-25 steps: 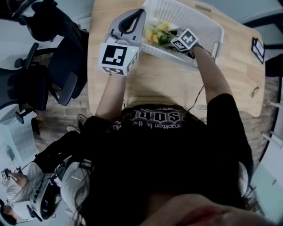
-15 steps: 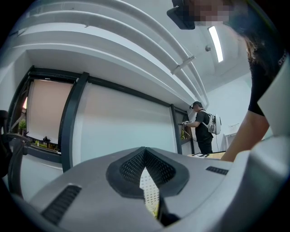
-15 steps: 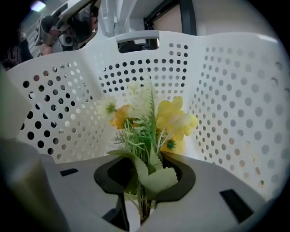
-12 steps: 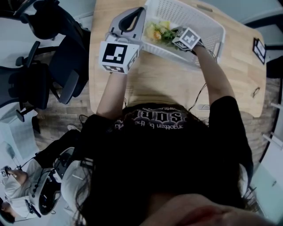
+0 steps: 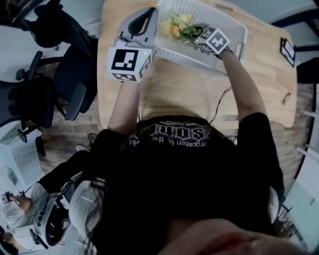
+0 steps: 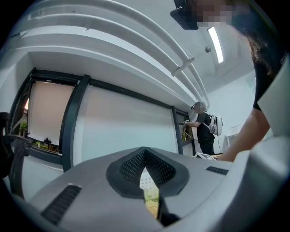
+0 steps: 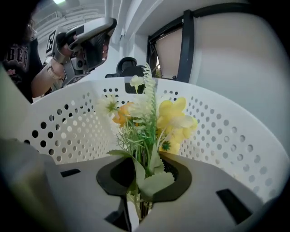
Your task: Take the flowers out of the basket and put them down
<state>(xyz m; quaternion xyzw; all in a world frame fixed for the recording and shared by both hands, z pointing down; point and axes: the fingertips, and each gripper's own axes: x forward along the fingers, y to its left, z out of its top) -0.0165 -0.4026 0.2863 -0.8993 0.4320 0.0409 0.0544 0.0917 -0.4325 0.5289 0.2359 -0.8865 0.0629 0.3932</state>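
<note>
The left gripper (image 5: 151,12) is being held just outside the nine-o'clock rim of the white perforated basket (image 5: 234,31). Its jaws are pressed together on nothing, and basket wall and petals are only being glimpsed past them. The flowers (image 7: 149,113) are being kept inside the basket, with their blooms lying at ten o'clock from the right gripper (image 5: 195,33) and their long axis running straight out along its jaws. Those jaws have just been closing and are pinching the green stems low down, so the right hand is judged to be the carrying one. Bare wooden table (image 5: 189,92) is being offered at six o'clock from the basket. Office chairs (image 5: 55,69) are being seen at nine o'clock, and a seated person (image 5: 20,209) at seven.
</note>
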